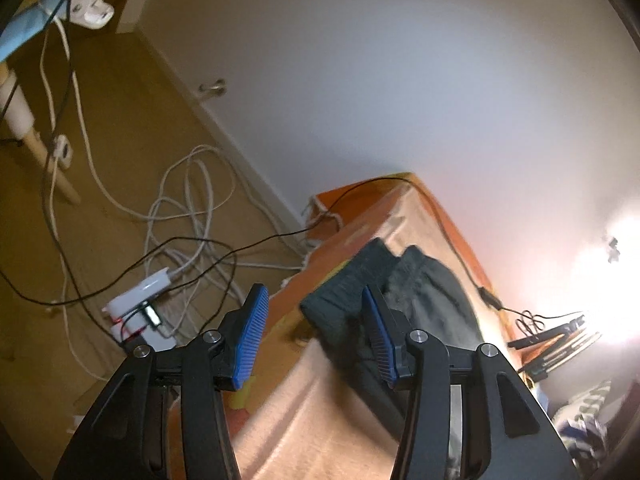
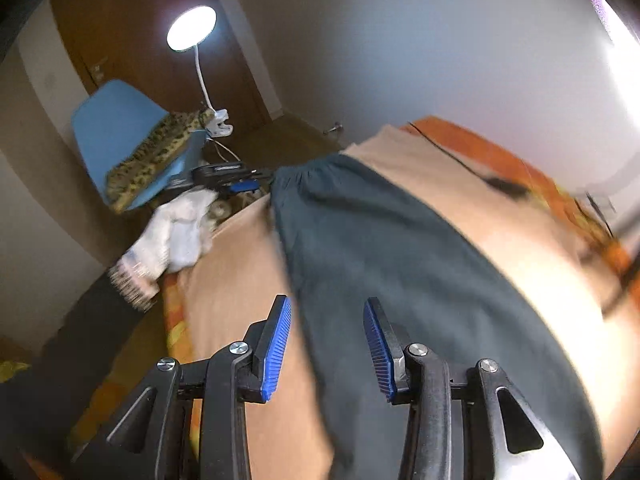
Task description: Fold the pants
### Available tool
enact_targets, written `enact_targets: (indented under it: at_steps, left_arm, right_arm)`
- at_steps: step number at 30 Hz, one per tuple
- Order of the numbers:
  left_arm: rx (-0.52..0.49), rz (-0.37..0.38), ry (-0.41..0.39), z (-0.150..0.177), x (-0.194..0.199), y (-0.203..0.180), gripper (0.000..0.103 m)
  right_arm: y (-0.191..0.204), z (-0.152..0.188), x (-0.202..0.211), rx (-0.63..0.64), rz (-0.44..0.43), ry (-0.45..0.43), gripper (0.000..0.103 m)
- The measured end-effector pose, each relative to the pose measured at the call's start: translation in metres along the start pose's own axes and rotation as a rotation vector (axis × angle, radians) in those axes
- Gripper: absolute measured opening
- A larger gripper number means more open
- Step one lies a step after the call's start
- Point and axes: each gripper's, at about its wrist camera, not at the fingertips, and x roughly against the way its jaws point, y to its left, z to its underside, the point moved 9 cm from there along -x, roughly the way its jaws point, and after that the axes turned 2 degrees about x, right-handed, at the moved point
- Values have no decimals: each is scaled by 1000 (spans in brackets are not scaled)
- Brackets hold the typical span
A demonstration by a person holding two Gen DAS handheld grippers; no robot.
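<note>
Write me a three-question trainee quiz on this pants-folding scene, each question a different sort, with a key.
1. True or false: the left hand-held gripper is clamped on the dark pants.
2. Multiple choice: the pants lie on A) a peach blanket over an orange cover, B) a bare wooden floor, C) a blue chair.
3. Short answer: what lit thing is clipped to the blue chair?

Key
1. False: its blue pads stand apart with no cloth pinched between them.
2. A: the peach blanket lies under them.
3. A white clip-on lamp, switched on.
</note>
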Motion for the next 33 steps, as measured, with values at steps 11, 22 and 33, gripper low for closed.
enact_targets:
  at_steps: [11,22,33]
  left_arm:
    - [-78,27,21,9,-17,-28,47]
    - [-186,23,20,18,-20,-43,47]
    - [-243,4,-8,11,-13,-40,9]
  right_arm:
    - [-33,-109,-127,74,118,28,40]
    - [-35,-152,-241,52,58,110,42]
    - [-11,-170,-227,175,93,2,0]
